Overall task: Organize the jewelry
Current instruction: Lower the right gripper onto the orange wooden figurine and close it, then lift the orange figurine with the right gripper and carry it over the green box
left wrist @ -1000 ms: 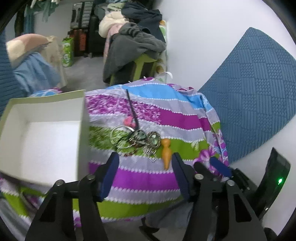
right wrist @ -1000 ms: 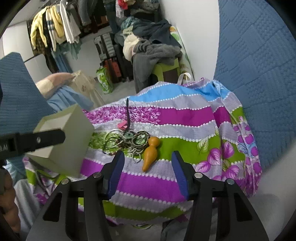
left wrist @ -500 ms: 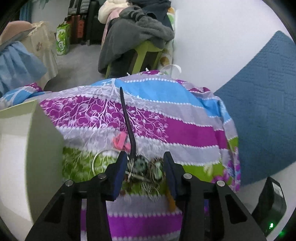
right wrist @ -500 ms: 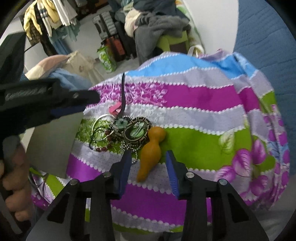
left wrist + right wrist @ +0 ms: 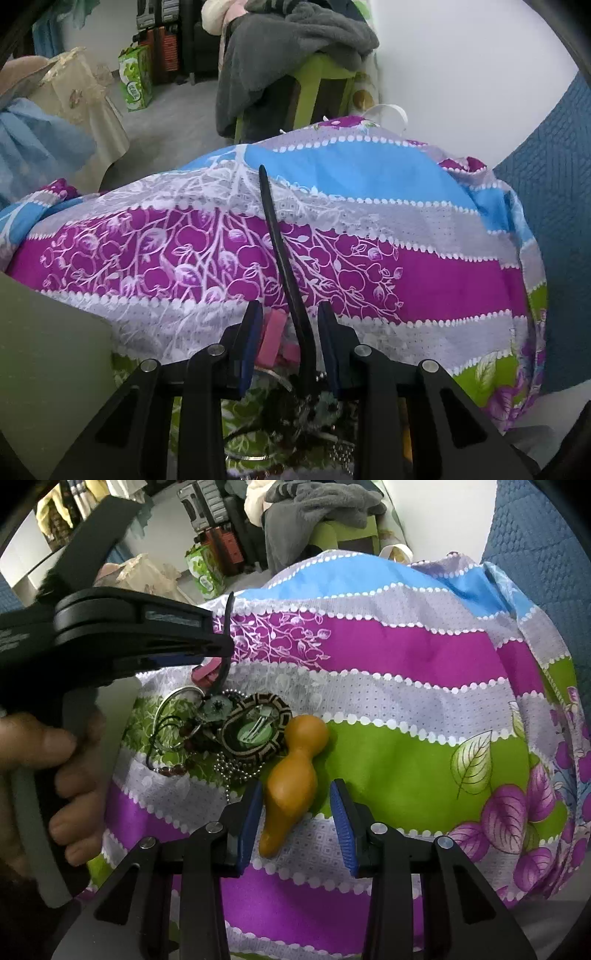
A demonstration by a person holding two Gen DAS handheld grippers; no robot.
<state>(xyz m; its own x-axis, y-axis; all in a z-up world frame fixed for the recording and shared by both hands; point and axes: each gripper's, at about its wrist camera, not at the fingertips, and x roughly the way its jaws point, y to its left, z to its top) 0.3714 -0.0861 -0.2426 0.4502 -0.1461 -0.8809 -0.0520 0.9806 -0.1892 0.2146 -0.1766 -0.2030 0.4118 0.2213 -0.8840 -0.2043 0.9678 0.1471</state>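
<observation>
A tangle of jewelry (image 5: 221, 731) lies on the striped floral cloth (image 5: 406, 657): an oval black-and-tan pendant (image 5: 255, 727), metal rings, bead chains, a pink clip (image 5: 273, 338) and a long black strap (image 5: 280, 251). An orange gourd-shaped piece (image 5: 291, 775) lies beside it. My left gripper (image 5: 290, 338) is open, its jaws on either side of the strap and pink clip. My right gripper (image 5: 297, 816) is open around the narrow end of the gourd, with a gap on each side.
The pale green box (image 5: 48, 354) stands at the left of the cloth. A blue quilted cushion (image 5: 554, 229) leans at the right. A chair piled with grey clothes (image 5: 295, 55) stands behind, against a white wall.
Both grippers moved forward and down toward the jewelry and narrowed. The left now straddles the strap and clip; the right now straddles the gourd.
</observation>
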